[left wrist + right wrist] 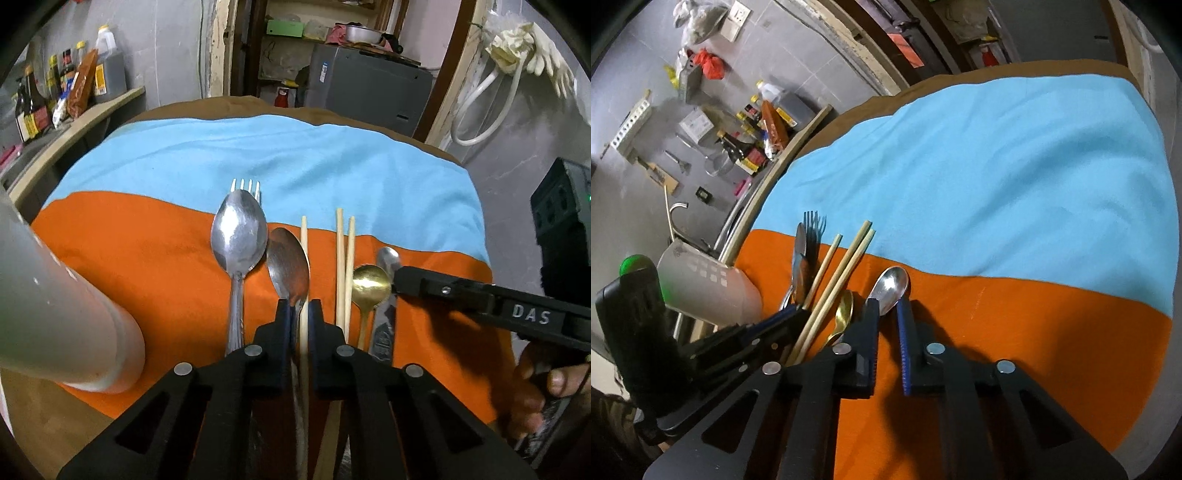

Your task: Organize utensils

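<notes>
The left gripper (299, 312) has its jaws narrowed around a single chopstick (304, 280) and a steel spoon's (288, 264) neck, seemingly pinching them. The right gripper (886, 308) stands with jaws parted around a small spoon (891, 285). Between the grippers lie paired chopsticks (344, 266) and a gold spoon (370, 284) on the orange cloth (147, 258).
</notes>
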Demonstrator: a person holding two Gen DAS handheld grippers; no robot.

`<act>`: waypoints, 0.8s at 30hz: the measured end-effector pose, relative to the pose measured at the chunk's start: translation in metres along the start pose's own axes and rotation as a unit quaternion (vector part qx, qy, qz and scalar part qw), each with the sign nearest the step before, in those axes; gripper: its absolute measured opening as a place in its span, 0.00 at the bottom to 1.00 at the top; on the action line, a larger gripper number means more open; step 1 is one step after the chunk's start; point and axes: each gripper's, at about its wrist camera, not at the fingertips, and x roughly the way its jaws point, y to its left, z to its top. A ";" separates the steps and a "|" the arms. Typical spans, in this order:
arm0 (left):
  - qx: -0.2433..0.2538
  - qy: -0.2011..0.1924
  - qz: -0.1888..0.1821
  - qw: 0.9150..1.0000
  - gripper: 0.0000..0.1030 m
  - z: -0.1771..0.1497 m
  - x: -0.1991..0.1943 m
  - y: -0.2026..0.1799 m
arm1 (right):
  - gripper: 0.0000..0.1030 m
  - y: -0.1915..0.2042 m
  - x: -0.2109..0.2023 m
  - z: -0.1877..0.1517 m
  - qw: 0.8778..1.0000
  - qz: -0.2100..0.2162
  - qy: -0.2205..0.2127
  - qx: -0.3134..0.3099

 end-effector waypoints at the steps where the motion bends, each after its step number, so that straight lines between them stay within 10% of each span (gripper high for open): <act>1: -0.003 0.000 -0.005 1.000 0.05 -0.001 -0.002 -0.001 | 0.06 -0.001 -0.001 -0.001 1.000 0.002 0.000 0.004; 7: -0.017 0.003 -0.012 1.000 0.04 -0.008 -0.010 -0.002 | 0.07 0.001 -0.001 -0.002 1.000 -0.002 0.009 0.011; 13: -0.031 0.002 -0.013 0.999 0.04 -0.016 -0.018 -0.001 | 0.34 0.020 0.001 -0.004 1.000 -0.015 0.008 -0.018; 24: -0.037 0.004 -0.019 0.999 0.04 -0.021 -0.022 0.001 | 0.21 0.033 0.010 -0.003 0.998 -0.026 0.004 -0.060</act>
